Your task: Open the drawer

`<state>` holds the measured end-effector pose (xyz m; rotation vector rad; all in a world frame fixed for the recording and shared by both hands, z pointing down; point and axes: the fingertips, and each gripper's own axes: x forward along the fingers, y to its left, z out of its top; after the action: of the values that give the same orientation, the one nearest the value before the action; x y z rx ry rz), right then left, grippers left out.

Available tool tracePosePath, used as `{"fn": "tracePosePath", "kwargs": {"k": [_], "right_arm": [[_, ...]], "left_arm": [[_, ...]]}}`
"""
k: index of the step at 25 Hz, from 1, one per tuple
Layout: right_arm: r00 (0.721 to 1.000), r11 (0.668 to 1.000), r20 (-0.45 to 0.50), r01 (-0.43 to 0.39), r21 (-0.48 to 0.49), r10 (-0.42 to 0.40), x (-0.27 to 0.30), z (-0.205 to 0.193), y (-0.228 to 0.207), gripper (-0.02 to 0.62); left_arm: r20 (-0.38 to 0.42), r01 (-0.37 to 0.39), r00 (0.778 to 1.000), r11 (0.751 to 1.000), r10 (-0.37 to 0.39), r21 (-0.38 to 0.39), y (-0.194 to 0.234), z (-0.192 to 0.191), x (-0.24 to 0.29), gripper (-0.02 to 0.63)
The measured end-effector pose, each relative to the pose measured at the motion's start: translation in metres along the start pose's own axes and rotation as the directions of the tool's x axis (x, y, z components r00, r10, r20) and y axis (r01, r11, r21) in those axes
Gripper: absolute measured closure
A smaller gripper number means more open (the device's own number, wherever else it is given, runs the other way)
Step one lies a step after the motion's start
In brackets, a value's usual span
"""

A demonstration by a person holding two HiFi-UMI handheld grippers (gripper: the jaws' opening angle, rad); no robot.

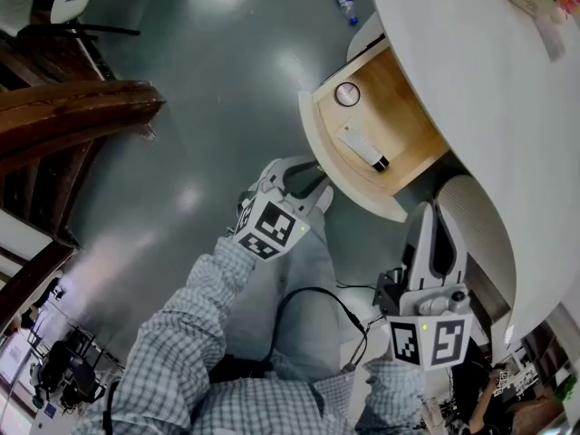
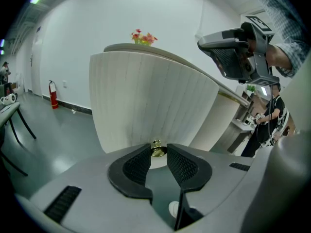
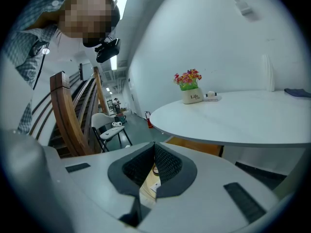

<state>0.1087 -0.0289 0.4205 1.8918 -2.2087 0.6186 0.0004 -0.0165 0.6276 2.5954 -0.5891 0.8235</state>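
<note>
Looking along the left tool (image 2: 158, 148), we find the small round brass knob (image 2: 156, 150) dead ahead and lodged between its tips. The ribbed black pads (image 2: 137, 165) stand fairly wide and, as far as we can judge, press on either side of it. That knob sits on the curved white front of the pale wooden drawer (image 1: 358, 191). In the head view the drawer stands well out from under the edge of the rounded white counter (image 1: 471, 71). Its inside is open to us, with a round disc (image 1: 347, 94) and a flat white oblong thing (image 1: 362, 146) lying on the bare wood.

The left tool (image 1: 308, 187) meets the drawer's front from the side away from the counter. The drawer's line of travel therefore runs from the counter's edge straight out towards this tool. Any further pull, we reckon, should go back along that line, not sideways across the curved front.

The right tool (image 1: 435, 211) is the farther one. It hangs off the drawer's other end, near the counter's edge and apart from the front. Its own view shows its jaws drawn together on nothing, with the drawer's wood beyond them. We judge the opening largely done and the left tool the one placed to finish it.
</note>
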Motion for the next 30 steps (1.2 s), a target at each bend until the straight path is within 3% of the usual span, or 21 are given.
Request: {"fn": "tracePosePath", "kwargs": {"k": [8,30], "right_arm": [[1.0,1.0,0.003,0.005,0.003,-0.005,0.0,0.003,0.002,0.586],[1.0,1.0,0.009,0.007,-0.001,-0.007,-0.003,0.006,0.009,0.586]], "left_arm": [[-0.036,0.043,0.998,0.998,-0.042,0.036,-0.001,0.0,-0.001,0.5],[-0.041,0.017,0.999,0.999,-0.016,0.031,-0.002,-0.012,-0.015,0.5]]}}
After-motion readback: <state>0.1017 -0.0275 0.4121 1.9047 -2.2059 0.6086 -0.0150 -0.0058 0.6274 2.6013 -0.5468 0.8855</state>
